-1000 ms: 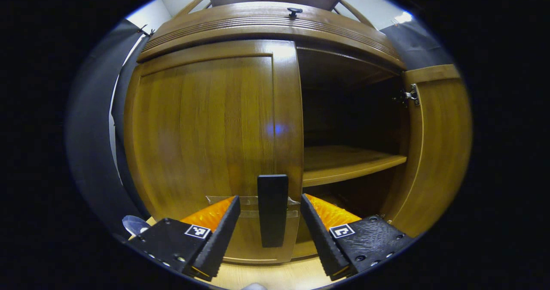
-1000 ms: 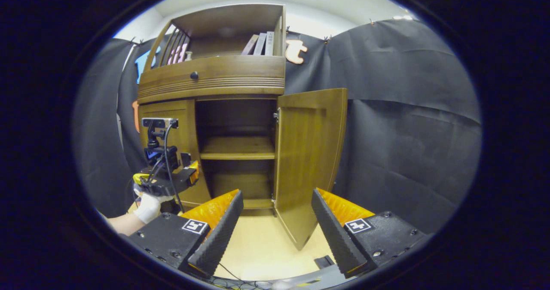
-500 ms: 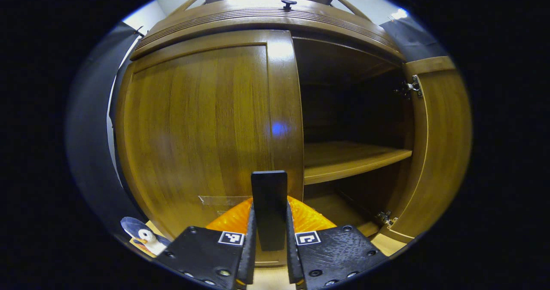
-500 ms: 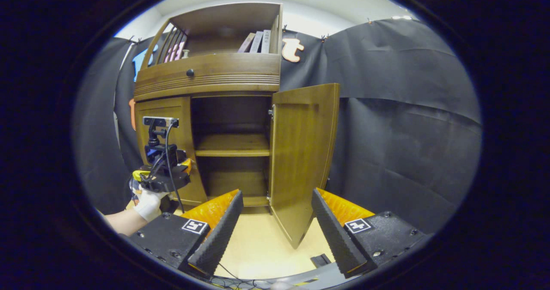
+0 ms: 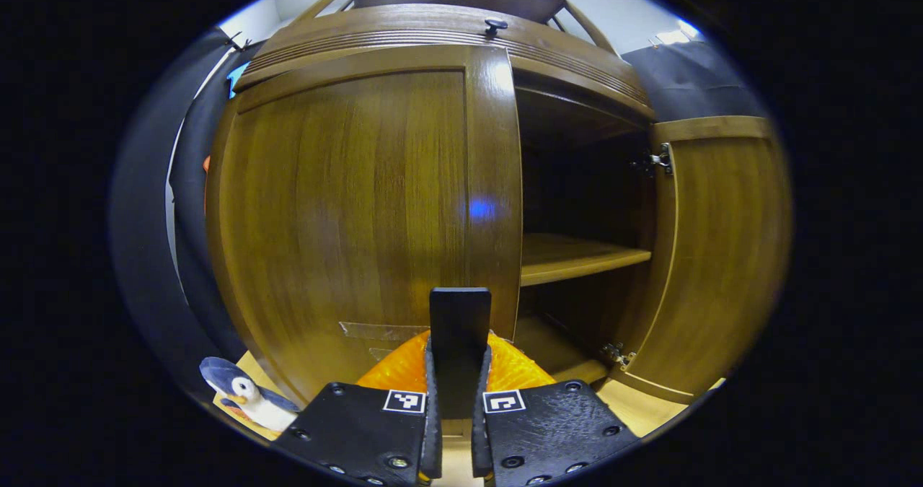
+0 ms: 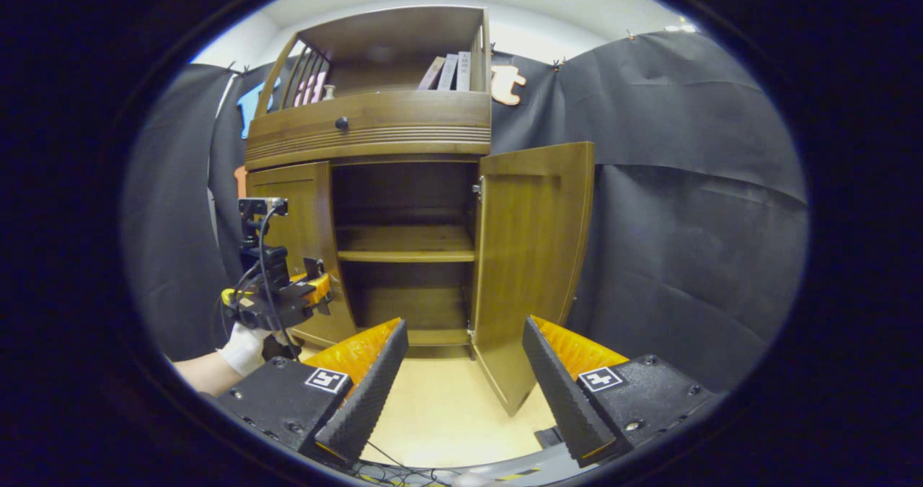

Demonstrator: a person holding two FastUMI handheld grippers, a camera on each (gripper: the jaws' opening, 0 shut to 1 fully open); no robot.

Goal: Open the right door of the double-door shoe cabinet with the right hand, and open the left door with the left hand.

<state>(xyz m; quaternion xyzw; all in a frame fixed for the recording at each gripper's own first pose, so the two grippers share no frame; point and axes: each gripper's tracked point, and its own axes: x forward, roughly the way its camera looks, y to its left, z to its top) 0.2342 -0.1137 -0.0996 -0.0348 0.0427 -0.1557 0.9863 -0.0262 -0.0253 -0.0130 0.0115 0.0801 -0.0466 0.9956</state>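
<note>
Shoe cabinet (image 6: 375, 133) of brown wood, standing against the booth's black cloth wall, half opened. Right door (image 6: 530, 256) swung wide on its hinges, baring a dark interior with one shelf (image 6: 407, 245). Left door (image 5: 360, 205) just off shut, its free edge a little forward of the frame. Left gripper (image 5: 456, 400) clamped on the dark upright handle (image 5: 460, 328) near that door's lower free edge, both fingers pressed to its sides, likely placed there to swing the door out on its left-hand hinges. Same gripper seen in the right gripper view at the cabinet's lower left (image 6: 277, 303), held by a white-gloved hand (image 6: 244, 348). Right gripper (image 6: 461, 382) hanging back from the cabinet, jaws spread wide and holding nothing, its door seemingly done. Small penguin figure (image 5: 245, 395) on the floor by the cabinet's left corner. Compared with a second ago: left gripper's jaws, then open either side of the handle, now closed on it; left door starting to come away.
</note>
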